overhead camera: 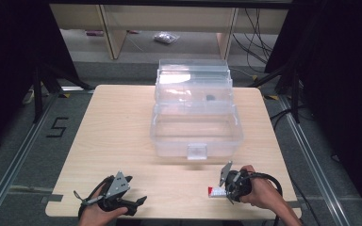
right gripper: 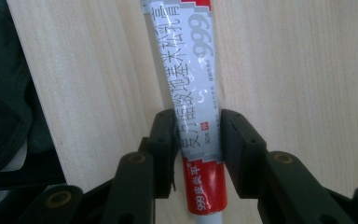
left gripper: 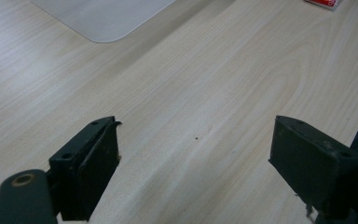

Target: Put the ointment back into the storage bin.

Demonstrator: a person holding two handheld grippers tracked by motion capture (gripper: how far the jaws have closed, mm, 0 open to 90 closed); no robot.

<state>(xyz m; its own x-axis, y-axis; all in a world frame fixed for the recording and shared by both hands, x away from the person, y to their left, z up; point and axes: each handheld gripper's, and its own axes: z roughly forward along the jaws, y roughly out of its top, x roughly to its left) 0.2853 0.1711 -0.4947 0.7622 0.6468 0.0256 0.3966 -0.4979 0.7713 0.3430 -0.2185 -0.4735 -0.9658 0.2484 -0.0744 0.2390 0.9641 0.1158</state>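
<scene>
A white and red ointment tube (right gripper: pixel 193 88) lies on the wooden table (overhead camera: pixel 122 136) near its front right edge; in the high view the tube (overhead camera: pixel 215 191) pokes out to the left of my right hand. My right gripper (right gripper: pixel 197 133) has both pads pressed on the tube's sides, close to its red end. My right gripper (overhead camera: pixel 226 190) sits low at the table surface. At the front left my left gripper (overhead camera: pixel 139 202) rests in the other hand. Its jaws stand wide apart over bare wood in the left gripper view (left gripper: pixel 193 154), nothing between them.
A clear plastic box (overhead camera: pixel 195 134) with its lid (overhead camera: pixel 193 77) raised stands at the table's middle back, a small latch at its front. The box's corner (left gripper: pixel 102 18) reaches into the left gripper view. Floor, cables and shelving lie beyond the table.
</scene>
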